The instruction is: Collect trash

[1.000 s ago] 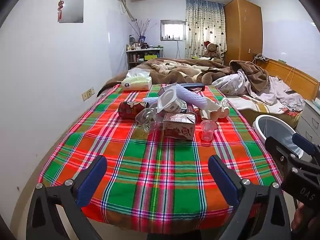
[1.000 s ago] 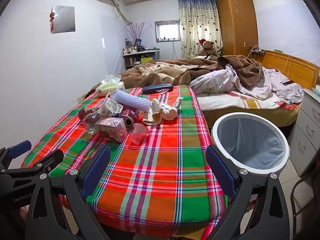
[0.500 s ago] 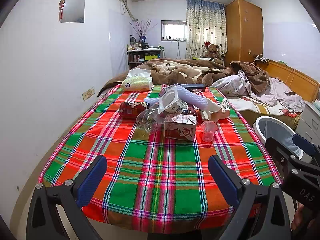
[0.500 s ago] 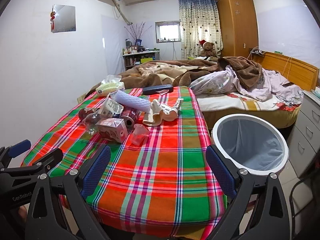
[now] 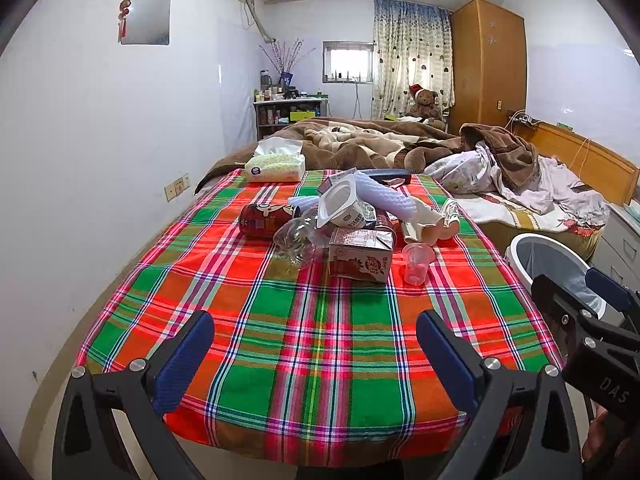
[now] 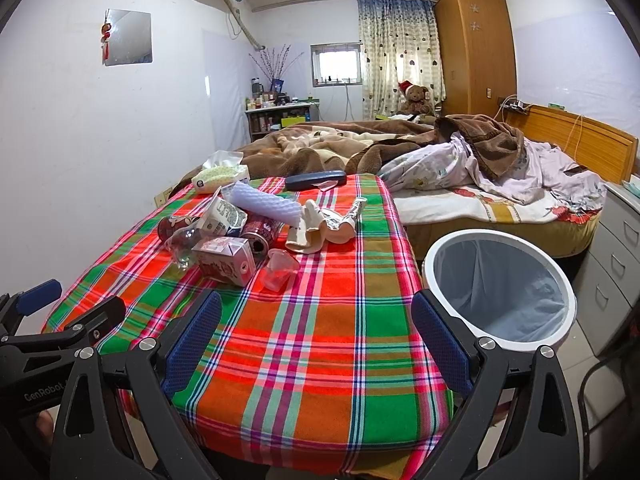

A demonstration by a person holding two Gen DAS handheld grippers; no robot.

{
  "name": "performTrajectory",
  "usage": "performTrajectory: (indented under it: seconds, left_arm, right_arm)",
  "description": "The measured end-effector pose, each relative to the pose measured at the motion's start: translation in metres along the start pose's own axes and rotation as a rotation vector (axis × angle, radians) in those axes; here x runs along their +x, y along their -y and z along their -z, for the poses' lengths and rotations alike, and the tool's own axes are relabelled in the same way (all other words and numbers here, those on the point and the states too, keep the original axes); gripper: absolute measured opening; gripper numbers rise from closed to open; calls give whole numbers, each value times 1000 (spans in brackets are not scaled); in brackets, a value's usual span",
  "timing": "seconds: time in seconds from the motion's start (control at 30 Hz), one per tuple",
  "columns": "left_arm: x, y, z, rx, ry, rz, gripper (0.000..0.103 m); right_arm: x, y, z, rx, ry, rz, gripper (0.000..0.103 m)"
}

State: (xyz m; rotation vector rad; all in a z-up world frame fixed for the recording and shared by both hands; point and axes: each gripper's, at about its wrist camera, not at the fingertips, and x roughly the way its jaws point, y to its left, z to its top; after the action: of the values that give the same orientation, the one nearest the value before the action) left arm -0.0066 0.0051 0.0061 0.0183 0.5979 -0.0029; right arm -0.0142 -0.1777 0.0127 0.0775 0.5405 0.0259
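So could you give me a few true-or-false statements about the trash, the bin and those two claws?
1. Both the left claw and the right claw are open and hold nothing. True.
2. The bin stands on the table. False: it stands on the floor beside the table.
3. The milk carton lies on the plaid cloth. True.
4. The bin already holds a can. False: only its liner shows inside; the red can lies on the table.

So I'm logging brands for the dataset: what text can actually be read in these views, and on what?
"DAS" on the right gripper body, cut off at the frame edge.
"GenRobot" on the left gripper body, cut off.
Print on the red milk carton, red can and yogurt cup: too small or blurred to read.
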Motion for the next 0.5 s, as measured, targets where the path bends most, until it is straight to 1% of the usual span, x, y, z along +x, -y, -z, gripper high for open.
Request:
performTrajectory:
  seconds: [0.5]
  left_arm:
    - [0,-2,1,-5,1,-1,102]
  right_arm:
    - [-2,0,0,0,3,1,98]
